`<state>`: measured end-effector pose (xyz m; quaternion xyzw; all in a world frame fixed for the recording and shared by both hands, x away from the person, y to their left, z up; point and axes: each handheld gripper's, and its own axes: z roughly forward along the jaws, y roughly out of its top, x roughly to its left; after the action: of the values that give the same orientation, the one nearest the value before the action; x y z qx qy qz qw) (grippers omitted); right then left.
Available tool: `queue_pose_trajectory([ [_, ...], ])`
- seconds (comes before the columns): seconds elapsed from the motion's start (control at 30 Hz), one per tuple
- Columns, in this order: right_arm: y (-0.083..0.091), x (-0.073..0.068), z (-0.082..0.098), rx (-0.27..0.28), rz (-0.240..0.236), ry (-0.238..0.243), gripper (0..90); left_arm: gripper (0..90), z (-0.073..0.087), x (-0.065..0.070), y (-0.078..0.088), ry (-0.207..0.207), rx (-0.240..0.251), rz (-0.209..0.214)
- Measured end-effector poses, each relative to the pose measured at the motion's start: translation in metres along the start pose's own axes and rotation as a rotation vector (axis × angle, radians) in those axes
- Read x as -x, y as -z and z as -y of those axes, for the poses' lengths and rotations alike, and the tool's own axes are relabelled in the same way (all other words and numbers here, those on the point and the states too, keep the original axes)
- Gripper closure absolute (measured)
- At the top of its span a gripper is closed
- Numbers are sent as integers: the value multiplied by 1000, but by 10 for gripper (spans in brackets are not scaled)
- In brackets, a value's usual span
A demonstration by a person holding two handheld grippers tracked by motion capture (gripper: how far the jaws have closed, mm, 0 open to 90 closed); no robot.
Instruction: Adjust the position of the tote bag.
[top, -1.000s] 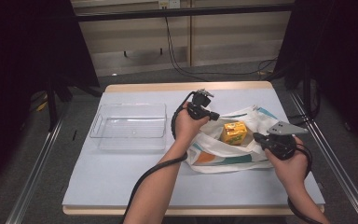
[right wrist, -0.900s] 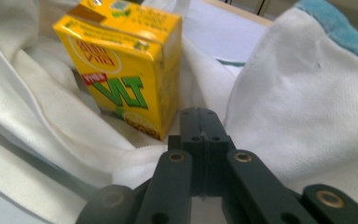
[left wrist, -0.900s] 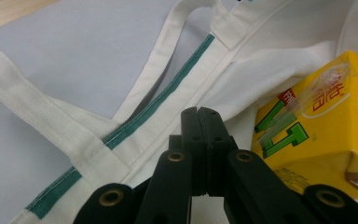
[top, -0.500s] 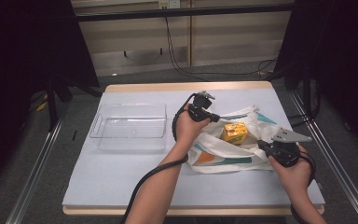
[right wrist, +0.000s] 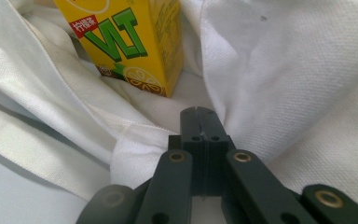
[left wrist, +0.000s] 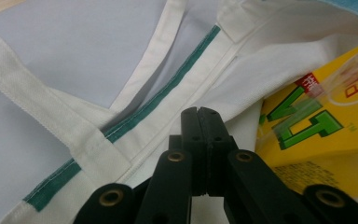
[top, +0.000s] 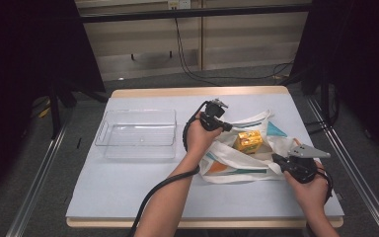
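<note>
white cloth tote bag lies flat on the right half of the table, mouth spread open, w/ a yellow lemon tea carton sitting inside near the far edge of the opening. clear plastic bin is well apart to the left.

left gripper is at the far-left rim of the bag mouth, jaws clenched; in the left gripper view the tips press together right at the green-trimmed hem, prob pinching a fold of cloth, though the pinch itself is hidden under the tips. right gripper is at the near-right rim, jaws also clenched, w/ white fabric bunched around the tips in the right gripper view; again looks like a pinch on the cloth but can't confirm.

handling, as a judgement: bag is soft, limp, light. it won't hold its shape, so the mouth sags shut unless both rims are kept taut. hem and strap are double-layered and stitched, best places to grip; plain single cloth may slip out of a thin pinch.

carton is stiff-ish card, light to moderate if full, smooth printed faces so a bit slippery, and it'll dent if squeezed hard. best taken across the two broad faces, mid-height, clear of the straw taped on its side.
</note>
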<state>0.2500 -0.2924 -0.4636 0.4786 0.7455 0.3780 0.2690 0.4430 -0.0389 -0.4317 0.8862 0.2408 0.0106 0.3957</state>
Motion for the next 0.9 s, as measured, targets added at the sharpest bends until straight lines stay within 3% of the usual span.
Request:
queue_pose_trajectory([
  [0.37, -1, 0, 4, -1, -13, -12, 900, 900, 6, -2, -6, 25, -11, 17],
  [0.53, -1, 0, 5, 6, -17, -4, 900, 900, 8, -2, -9, 19, -13, 24],
  [0.57, -1, 0, 5, 8, -18, -3, 900, 900, 8, -2, -8, 14, -32, 14],
  [0.6, 0, 0, 5, 11, -19, -5, 900, 900, 9, -2, -10, 24, -2, 26],
  [0.8, 2, 0, 0, 24, -24, -3, 894, 867, 10, -2, -3, 24, 4, 24],
  [0.9, 3, 0, -3, 26, -28, -1, 885, 823, 9, -2, 0, 34, 10, 48],
])
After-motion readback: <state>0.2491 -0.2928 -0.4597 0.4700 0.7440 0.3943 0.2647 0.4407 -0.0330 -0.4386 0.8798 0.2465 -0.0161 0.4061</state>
